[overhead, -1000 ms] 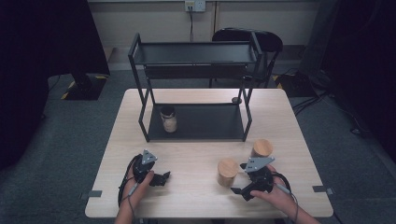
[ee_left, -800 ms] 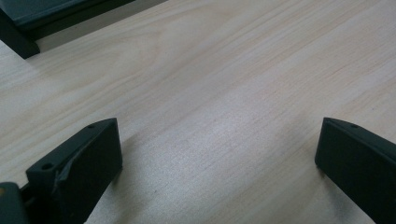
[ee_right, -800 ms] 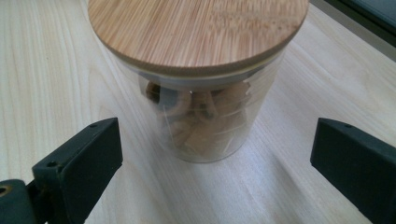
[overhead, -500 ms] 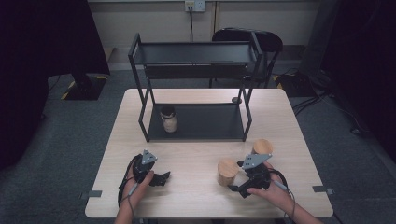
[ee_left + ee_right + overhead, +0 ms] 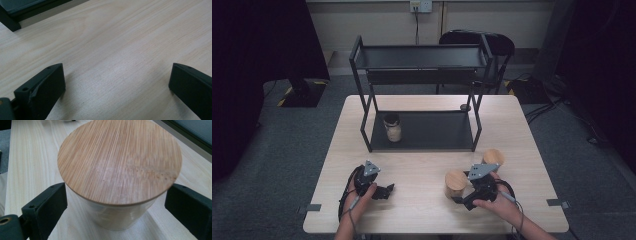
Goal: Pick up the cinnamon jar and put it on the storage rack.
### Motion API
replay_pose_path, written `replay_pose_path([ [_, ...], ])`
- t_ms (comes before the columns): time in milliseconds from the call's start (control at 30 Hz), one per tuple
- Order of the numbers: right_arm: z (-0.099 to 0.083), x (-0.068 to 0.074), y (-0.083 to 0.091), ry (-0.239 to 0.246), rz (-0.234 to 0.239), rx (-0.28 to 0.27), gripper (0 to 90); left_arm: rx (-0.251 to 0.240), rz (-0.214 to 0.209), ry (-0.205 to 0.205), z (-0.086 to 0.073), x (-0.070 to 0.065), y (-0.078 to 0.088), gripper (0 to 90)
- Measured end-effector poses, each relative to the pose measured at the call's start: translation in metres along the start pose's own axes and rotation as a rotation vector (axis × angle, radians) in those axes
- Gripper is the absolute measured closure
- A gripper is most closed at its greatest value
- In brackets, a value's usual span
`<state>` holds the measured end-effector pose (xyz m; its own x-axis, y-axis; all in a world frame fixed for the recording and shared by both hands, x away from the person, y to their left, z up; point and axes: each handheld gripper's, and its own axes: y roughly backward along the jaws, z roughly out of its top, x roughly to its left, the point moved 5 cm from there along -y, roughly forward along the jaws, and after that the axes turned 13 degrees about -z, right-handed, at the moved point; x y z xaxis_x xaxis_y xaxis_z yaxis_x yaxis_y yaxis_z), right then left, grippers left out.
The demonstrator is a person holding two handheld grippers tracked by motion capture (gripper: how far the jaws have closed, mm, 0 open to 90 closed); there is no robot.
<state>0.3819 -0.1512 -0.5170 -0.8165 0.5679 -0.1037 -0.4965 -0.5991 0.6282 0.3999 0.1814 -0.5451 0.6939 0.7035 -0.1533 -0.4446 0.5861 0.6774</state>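
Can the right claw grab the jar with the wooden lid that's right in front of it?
Probably yes. The right claw already has its jaws on either side of the jar, just below the lid, and they have just been closing in. Nothing sits between them and the jar, though the pads don't seem to press on it yet.

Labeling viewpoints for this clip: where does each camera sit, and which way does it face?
High view: fixed above the person's side, looking forward and down on the table and rack; forearms, hands, left gripper, right gripper show.
Left gripper view: rides the left gripper, looks low across bare tabletop toward a rack foot; both jaws wide apart.
Right gripper view: rides the right gripper, looks at the near jar; its jaws, just closing, flank it, not pressing.
Shared: high and right gripper views both show that jar.
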Motion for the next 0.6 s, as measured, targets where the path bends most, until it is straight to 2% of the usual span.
replay_pose_path([
  [267, 0.0027, -0.0004, -0.0033, -0.021, 0.014, -0.012, 3.6, 0.0, 0.0, 0.0, 0.0, 0.0, 0.0, 0.2],
  [600, 0.0067, 0.0023, -0.0078, -0.007, 0.018, -0.011, 5.5, 0.0, 0.0, 0.0, 0.0, 0.0, 0.0, 0.2],
])
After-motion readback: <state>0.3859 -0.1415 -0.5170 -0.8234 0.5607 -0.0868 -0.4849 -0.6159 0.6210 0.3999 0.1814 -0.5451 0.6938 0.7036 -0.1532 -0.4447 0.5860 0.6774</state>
